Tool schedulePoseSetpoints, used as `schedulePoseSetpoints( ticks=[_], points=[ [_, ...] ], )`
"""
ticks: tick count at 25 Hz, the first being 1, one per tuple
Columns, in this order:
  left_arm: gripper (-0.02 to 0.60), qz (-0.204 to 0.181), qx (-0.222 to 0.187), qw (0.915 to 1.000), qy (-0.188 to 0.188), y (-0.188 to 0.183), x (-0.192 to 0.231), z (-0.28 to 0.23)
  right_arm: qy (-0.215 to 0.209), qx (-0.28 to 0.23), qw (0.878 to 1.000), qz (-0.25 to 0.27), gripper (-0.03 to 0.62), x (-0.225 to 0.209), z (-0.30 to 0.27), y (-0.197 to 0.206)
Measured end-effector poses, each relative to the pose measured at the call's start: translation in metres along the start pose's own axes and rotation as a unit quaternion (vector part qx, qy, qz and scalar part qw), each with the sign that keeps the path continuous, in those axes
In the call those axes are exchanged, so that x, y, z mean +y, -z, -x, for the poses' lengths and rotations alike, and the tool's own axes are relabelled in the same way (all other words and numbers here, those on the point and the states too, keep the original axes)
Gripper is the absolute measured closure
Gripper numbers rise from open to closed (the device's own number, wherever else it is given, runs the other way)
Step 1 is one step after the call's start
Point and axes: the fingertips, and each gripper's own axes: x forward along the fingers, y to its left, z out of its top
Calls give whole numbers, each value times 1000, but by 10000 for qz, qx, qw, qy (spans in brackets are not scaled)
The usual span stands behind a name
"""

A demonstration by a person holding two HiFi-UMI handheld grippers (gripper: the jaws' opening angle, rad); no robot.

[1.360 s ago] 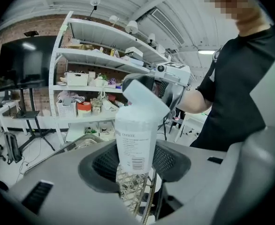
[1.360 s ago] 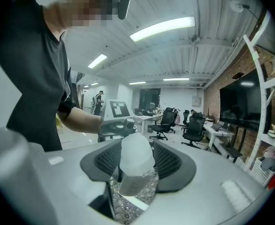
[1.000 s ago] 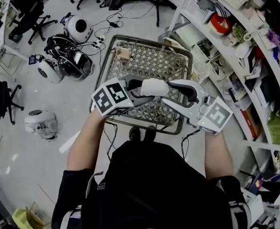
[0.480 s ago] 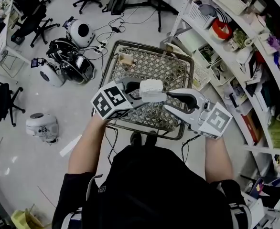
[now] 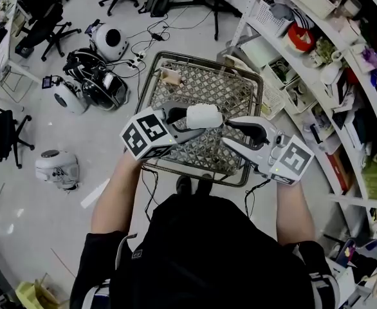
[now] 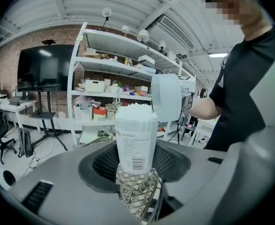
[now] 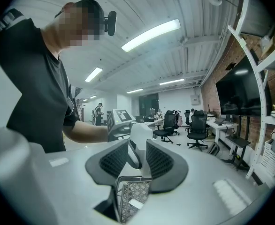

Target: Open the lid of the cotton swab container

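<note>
Hold the white cylindrical plastic cotton swab container (image 6: 135, 142) steady and upright above the wire cart (image 5: 237, 85), clamped in the left gripper (image 5: 190, 122) fingers. With the right gripper (image 7: 138, 159) fingers pinched on the round pale lid (image 6: 166, 97), already raised beside the exposed swabs (image 6: 135, 110), draw it clear gently.

- Cotton swab container (image 5: 203, 116): in your head view, its lower body is hidden inside the left gripper (image 5: 197, 125).
- Label (image 6: 133, 149): fine print unreadable.
- Your hands: hidden behind the marker cubes of the left gripper and the right gripper (image 5: 226, 132).
- Cart (image 5: 148, 76): near rim covered.
- Right-hand shelves (image 5: 245, 15): cut off by the edge, contents too small to name.
</note>
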Motion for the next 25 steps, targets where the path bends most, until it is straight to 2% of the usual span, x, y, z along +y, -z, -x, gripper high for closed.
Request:
schedulePoseSetpoints(
  ticks=[7,17,25],
  points=[
    [387,-38,45,10000,6,3,-5,-2,72,-59,9999,-56,464,1,0,1],
    [387,45,238,9993,-285,19,-9,-11,442,-102,9988,-202,466,-8,10,12],
    [386,127,259,9974,-662,21,-2,-3,725,-368,9953,-524,504,-22,12,22]
  ],
)
